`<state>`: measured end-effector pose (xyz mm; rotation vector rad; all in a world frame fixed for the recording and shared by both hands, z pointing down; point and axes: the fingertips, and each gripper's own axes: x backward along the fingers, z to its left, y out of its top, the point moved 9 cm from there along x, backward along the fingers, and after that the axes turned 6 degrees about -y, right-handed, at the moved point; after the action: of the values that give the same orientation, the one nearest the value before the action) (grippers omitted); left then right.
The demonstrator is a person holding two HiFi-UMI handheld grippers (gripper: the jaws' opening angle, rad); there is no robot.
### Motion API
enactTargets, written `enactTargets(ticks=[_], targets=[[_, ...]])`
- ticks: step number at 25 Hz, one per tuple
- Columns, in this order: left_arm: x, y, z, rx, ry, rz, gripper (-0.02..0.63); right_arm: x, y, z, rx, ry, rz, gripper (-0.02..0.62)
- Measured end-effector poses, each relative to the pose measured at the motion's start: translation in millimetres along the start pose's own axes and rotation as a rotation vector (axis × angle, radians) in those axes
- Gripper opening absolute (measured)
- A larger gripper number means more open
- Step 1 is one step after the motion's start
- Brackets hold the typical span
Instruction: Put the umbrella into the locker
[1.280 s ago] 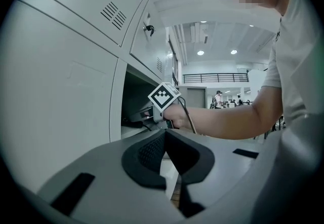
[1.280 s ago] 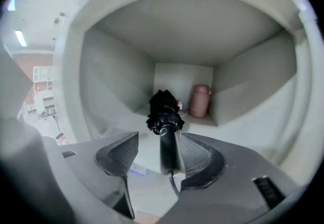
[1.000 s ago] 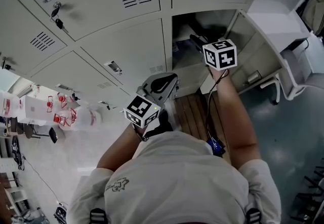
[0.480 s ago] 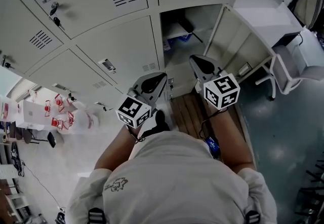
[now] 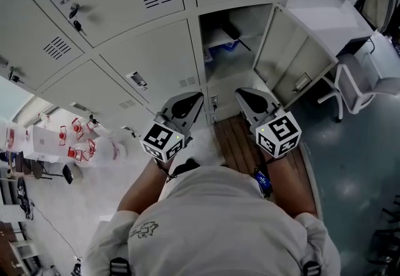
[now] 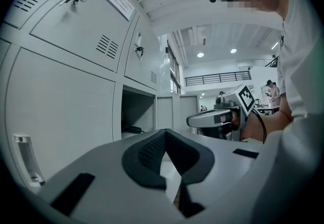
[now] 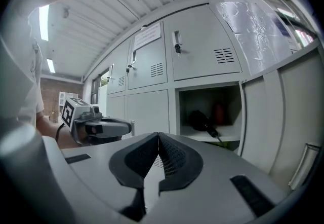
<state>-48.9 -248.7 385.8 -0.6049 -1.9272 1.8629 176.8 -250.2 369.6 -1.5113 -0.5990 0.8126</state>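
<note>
Shirt (image 5: 212, 218): pale soft cloth with a small printed emblem near one shoulder; it fills the bottom of the head view.
Forearms: the left forearm (image 5: 142, 184) and the right forearm (image 5: 290, 184) are bare and reach forward side by side, each ending at a gripper handle.
Marker cubes: a white cube with black square patterns sits at the back of each gripper, the left cube (image 5: 164, 140) and the right cube (image 5: 279, 135).
Left gripper (image 6: 165, 131): smooth grey plastic shell with a wedge nose and ribbed black rubber pads. It is held level and aimed at the lockers, its jaws pressed together with nothing between them.
Right gripper (image 7: 158, 134): same grey shell and ribbed pads. It is level with the left one and near it, jaws closed tip to tip and empty.
Floor strip (image 5: 240, 137): brown slatted wood at the foot of the lockers, below and between the grippers.
Lockers (image 5: 144, 62): pale grey painted sheet metal with flat doors, louvre slots and keys hanging in the locks.
Door (image 5: 289, 56): flat metal panel with a small recessed handle, swung out to the right of its compartment.
Compartment (image 7: 230, 97): a plain box ahead of the grippers, with a white shelf (image 5: 220, 39) across it.
Umbrella (image 7: 202, 120): dark and folded into a stubby bundle. It lies on the shelf inside the compartment with its thin end towards the front, well apart from both grippers.
Chair (image 5: 365, 84): pale, with a tubular frame, beyond the door at the right.
</note>
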Motion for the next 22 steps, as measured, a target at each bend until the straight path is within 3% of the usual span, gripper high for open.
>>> enactTargets(ticks=[11, 22], targets=[[51.6, 3.2, -3.5, -0.034, -0.097, 0.023, 0.011, -1.4, 1.4, 61.2, -0.021, -0.047, -0.032, 0.041], [185.4, -8.1, 5.0, -0.027, -0.140, 0.004, 0.011, -10.4, 6.5, 194.5, 0.005, -0.089, -0.048, 0.041]])
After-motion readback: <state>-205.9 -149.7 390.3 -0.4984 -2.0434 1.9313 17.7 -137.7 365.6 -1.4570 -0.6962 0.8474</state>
